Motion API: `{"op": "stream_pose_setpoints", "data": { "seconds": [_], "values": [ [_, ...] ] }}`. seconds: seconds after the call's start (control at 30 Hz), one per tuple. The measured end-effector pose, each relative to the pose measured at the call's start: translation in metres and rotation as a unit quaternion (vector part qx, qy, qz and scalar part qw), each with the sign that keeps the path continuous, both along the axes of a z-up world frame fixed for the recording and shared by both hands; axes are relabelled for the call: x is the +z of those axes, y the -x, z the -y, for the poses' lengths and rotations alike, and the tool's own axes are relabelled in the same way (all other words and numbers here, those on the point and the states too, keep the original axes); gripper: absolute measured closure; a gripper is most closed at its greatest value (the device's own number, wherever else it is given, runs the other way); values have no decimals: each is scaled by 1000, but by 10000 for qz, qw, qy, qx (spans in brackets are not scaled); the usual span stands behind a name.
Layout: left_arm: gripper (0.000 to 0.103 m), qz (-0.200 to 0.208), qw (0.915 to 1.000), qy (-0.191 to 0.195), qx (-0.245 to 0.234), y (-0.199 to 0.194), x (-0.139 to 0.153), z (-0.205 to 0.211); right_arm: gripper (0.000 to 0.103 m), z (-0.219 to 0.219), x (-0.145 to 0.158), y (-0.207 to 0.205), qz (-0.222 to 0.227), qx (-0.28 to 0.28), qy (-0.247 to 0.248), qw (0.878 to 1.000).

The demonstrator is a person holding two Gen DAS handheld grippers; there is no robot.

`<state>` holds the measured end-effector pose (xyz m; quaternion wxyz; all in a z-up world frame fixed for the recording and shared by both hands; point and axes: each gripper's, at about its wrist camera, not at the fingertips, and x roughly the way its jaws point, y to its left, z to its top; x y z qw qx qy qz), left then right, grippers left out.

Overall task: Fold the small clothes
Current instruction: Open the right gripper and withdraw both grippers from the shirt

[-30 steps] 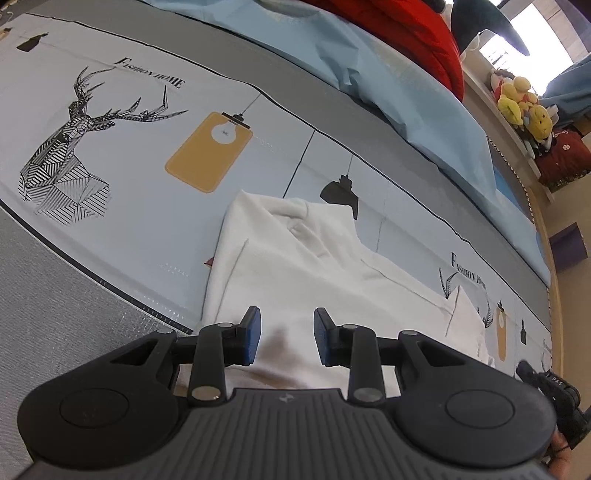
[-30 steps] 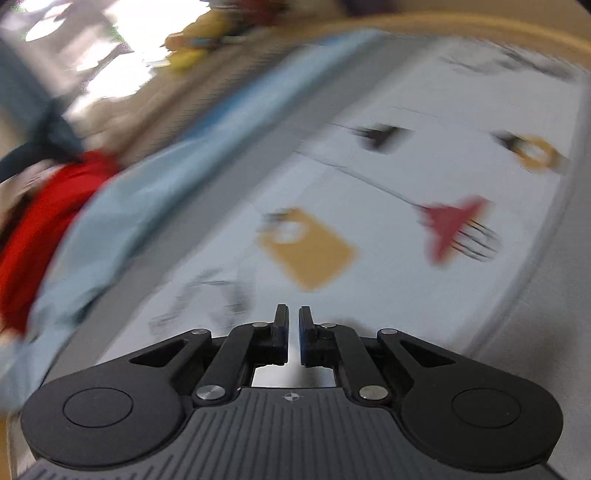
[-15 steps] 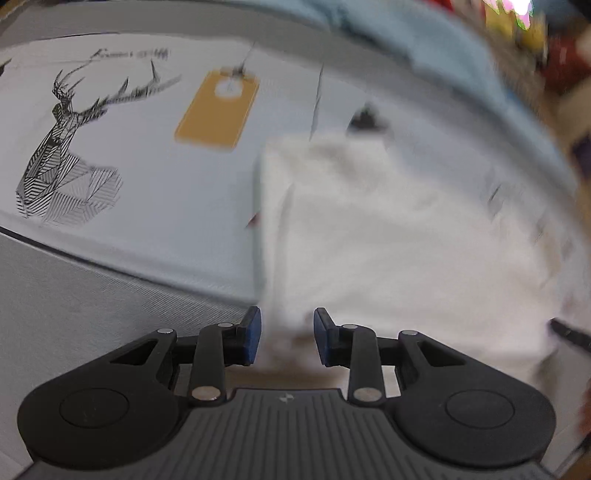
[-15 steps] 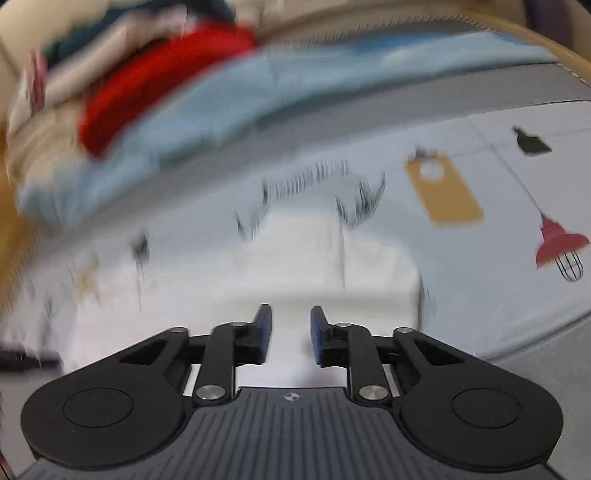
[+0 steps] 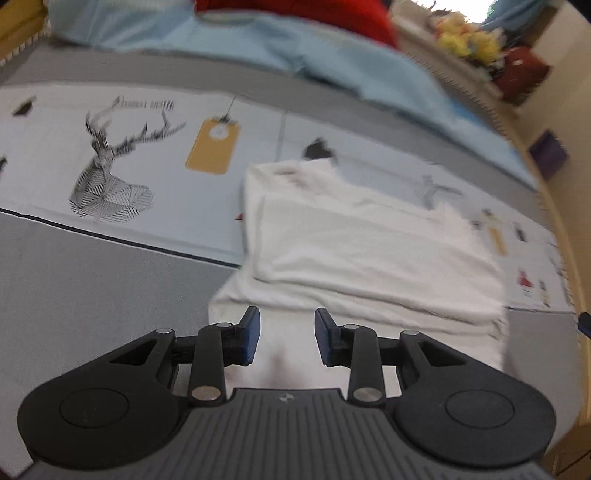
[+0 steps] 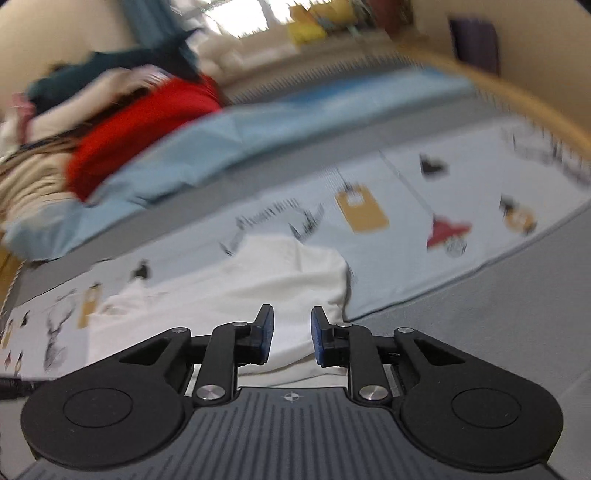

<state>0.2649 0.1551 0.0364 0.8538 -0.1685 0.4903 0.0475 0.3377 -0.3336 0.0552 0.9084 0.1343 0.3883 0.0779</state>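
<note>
Two claws, both over one white garment on a bed.

Left wrist view, left to right:
- Grey bedspread (image 5: 96,280), plain, lower left.
- Pale blue printed sheet (image 5: 177,206), laid over the grey; geometric deer head (image 5: 110,177) at left, mustard tag motif (image 5: 213,147) beside it, small black lamp motif (image 5: 317,150) further right.
- White garment (image 5: 369,236), partly folded, one layer doubled over another; far end touching the lamp motif, near end reaching between the claw's fingers and spilling onto the grey.
- Left claw (image 5: 287,338), spread apart, blue pads facing each other, nothing pinched; white cloth visible in the gap below.
- Light blue bedding (image 5: 332,59) and red fabric (image 5: 295,11) along the far edge; yellow plush toys (image 5: 465,35) on a ledge at upper right. Blurred.

Right wrist view, left to right:
- Heap of clothes, far left: cream, dark teal, and red fabric (image 6: 144,129). Blurred.
- Light blue bedding (image 6: 258,140), lying across the far side.
- White garment (image 6: 236,291), on the printed sheet (image 6: 399,258), right edge folded square just left of the claw's right finger.
- Right claw (image 6: 289,338), spread, narrower gap than the left, nothing between the pads; hovering at the garment's near right corner.
- Mustard tag motif (image 6: 362,210), red lamp motif (image 6: 448,230), right of the garment, apart from it.
- Grey bedspread (image 6: 498,317), lower right.
- Wooden bed edge (image 6: 517,99), curving at upper right.
</note>
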Motion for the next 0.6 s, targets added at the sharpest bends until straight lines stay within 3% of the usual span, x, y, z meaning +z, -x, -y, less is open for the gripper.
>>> {"op": "stream_pose_setpoints", "data": {
  "seconds": [0.07,0.13,0.23,0.37,0.47,0.6],
  "values": [
    [57,220,9996,-112,-105,36,19,17,74,5,21,35,313,140,4,9994],
    [57,334,9987,-280,-270,72,30,36,64,10,33,71,509,225,17,9984],
    [53,480,9948,-638,-637,120,32,66,60,15,40,117,711,259,196,9969],
    [50,507,9874,-1011,-1109,170,-4,90,60,17,22,165,587,167,288,9977],
    [52,18,9895,-1025,-1021,187,-33,84,60,16,18,194,808,145,200,9964],
    [52,89,9918,-982,-813,201,-35,67,60,12,-6,211,630,88,435,9970]
  ]
}}
